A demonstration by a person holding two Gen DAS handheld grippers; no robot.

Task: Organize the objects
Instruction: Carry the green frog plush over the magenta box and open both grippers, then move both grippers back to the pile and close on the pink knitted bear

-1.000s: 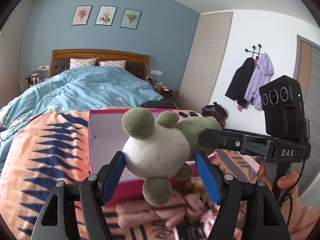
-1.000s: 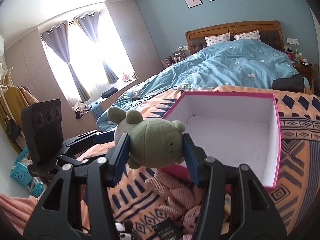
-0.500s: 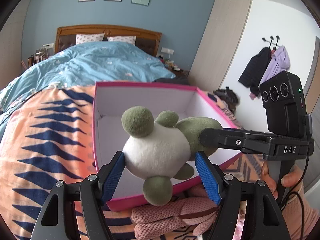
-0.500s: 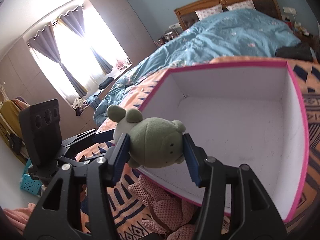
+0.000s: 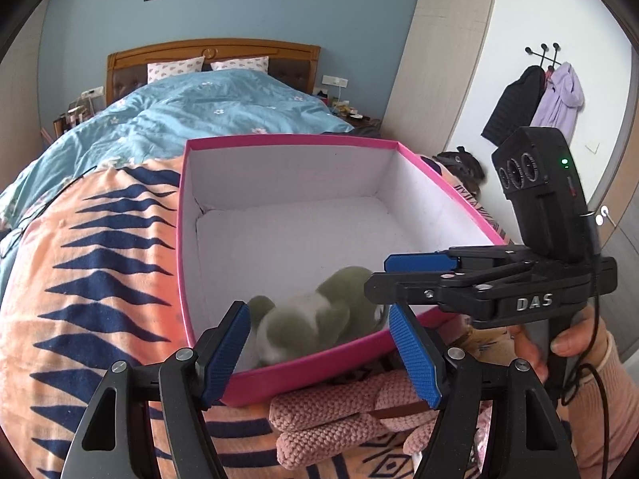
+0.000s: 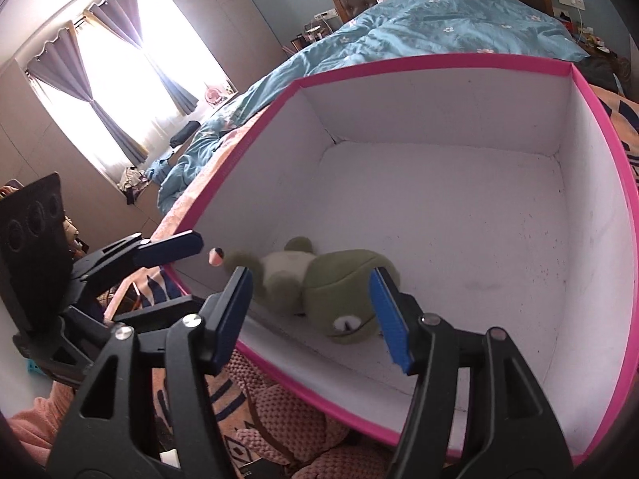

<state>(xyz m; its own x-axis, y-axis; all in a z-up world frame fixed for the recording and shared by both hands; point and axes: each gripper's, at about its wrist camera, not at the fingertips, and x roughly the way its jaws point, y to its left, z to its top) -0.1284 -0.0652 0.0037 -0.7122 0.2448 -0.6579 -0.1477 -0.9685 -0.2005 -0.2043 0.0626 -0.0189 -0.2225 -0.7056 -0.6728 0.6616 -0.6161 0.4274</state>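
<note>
A green and white plush frog (image 5: pixel 315 315) lies blurred on the white floor of the pink box (image 5: pixel 279 141), near its front wall; it also shows in the right wrist view (image 6: pixel 319 283), inside the box (image 6: pixel 419 60). My left gripper (image 5: pixel 319 355) is open and empty above the box's near rim. My right gripper (image 6: pixel 311 311) is open and empty just above the frog. The right gripper also shows in the left wrist view (image 5: pixel 411 275), and the left gripper shows in the right wrist view (image 6: pixel 171 275).
The box stands on an orange blanket with navy patterns (image 5: pixel 100 279). A pink knitted plush (image 5: pixel 343 411) lies in front of the box. A bed with a blue duvet (image 5: pixel 207 107) is behind. Coats (image 5: pixel 535 103) hang on the right wall.
Both grippers moved forward over the box and opened. The frog they held between them has dropped onto the box floor.
</note>
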